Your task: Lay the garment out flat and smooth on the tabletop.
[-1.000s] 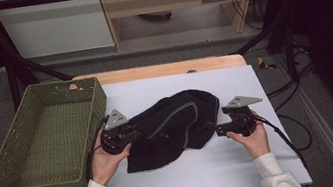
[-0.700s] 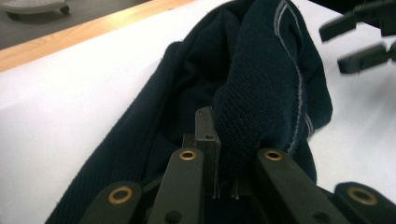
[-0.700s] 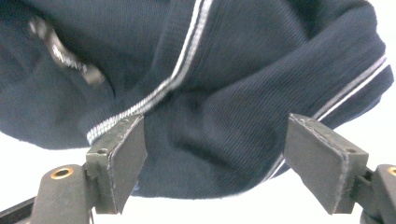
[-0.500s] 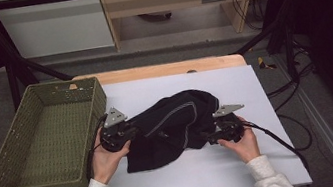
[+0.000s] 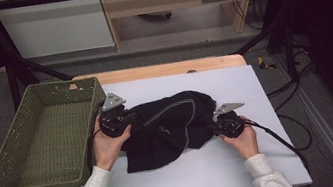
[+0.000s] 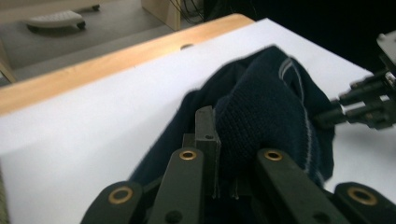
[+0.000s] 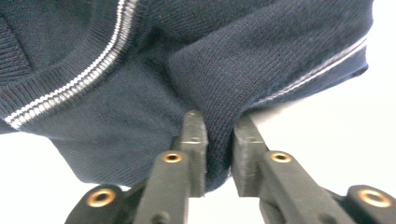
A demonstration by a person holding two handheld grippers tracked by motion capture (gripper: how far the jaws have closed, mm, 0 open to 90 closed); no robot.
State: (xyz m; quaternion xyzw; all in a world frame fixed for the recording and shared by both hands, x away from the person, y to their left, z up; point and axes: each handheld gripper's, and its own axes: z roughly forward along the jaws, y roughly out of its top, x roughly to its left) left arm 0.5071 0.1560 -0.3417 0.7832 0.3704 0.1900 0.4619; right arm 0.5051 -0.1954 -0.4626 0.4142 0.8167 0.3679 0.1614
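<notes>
A dark navy knitted sweater (image 5: 169, 126) with pale stripes lies crumpled in the middle of the white table cover (image 5: 254, 84). My left gripper (image 5: 130, 115) is shut on the sweater's left edge and holds it a little above the table; the knit (image 6: 261, 116) bunches between its jaws. My right gripper (image 5: 213, 127) sits at the sweater's right edge. Its jaws have just been closing, and a fold of the knit (image 7: 219, 140) is pinched between the pads (image 7: 196, 135). In the left gripper view the right gripper (image 6: 369, 105) shows at the far right, at the cloth's edge.
A green woven basket (image 5: 17, 157) stands at the table's left side, beside my left hand. A wooden table edge (image 5: 161, 70) runs along the back. Cables (image 5: 282, 136) trail off the right side. Dark frame legs stand behind.
The right gripper moved in to the sweater's right edge and closed its jaws on a fold. The left gripper rose a little with the sweater's left edge.
</notes>
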